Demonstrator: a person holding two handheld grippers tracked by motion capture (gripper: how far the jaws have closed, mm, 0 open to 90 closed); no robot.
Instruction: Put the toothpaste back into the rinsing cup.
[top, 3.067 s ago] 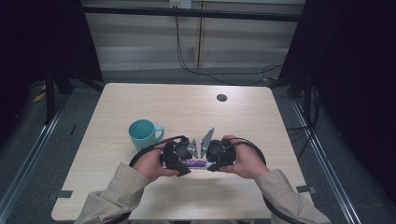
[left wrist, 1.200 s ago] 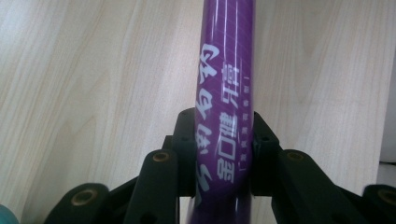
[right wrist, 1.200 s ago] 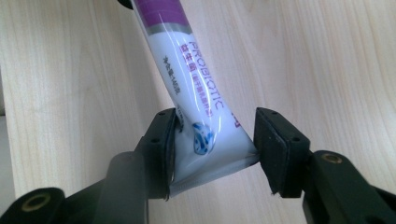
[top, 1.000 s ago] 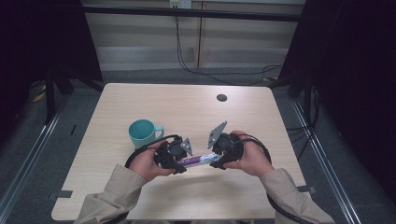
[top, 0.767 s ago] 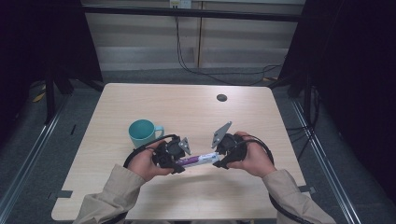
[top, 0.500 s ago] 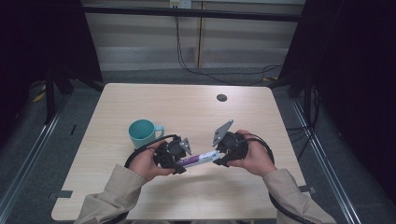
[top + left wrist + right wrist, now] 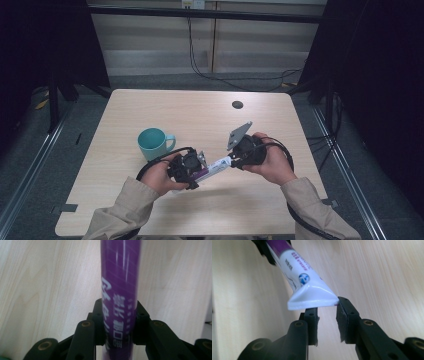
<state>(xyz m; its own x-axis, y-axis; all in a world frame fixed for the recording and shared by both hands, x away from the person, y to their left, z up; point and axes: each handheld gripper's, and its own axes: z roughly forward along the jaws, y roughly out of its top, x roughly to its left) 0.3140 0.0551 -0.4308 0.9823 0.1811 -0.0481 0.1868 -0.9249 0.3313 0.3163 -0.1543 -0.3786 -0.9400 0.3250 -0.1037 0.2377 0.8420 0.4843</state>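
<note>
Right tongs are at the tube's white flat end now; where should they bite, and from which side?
Grip the flat crimped end of the tube, coming end-on along its length. The left tongs clamp the purple body, so that end sticks out free; the right tongs need their pads on its broad faces.

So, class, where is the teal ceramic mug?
In the high view, the teal ceramic mug stands on the pale wooden table, left of centre, just beyond the left gripper.

In the left gripper view, the purple tube point(image 7: 120, 290) is cut off by the top edge of the frame, and its white lettering is blurred beyond reading. At the lower left corner, a teal object point(image 7: 3, 358) is barely shown.
</note>
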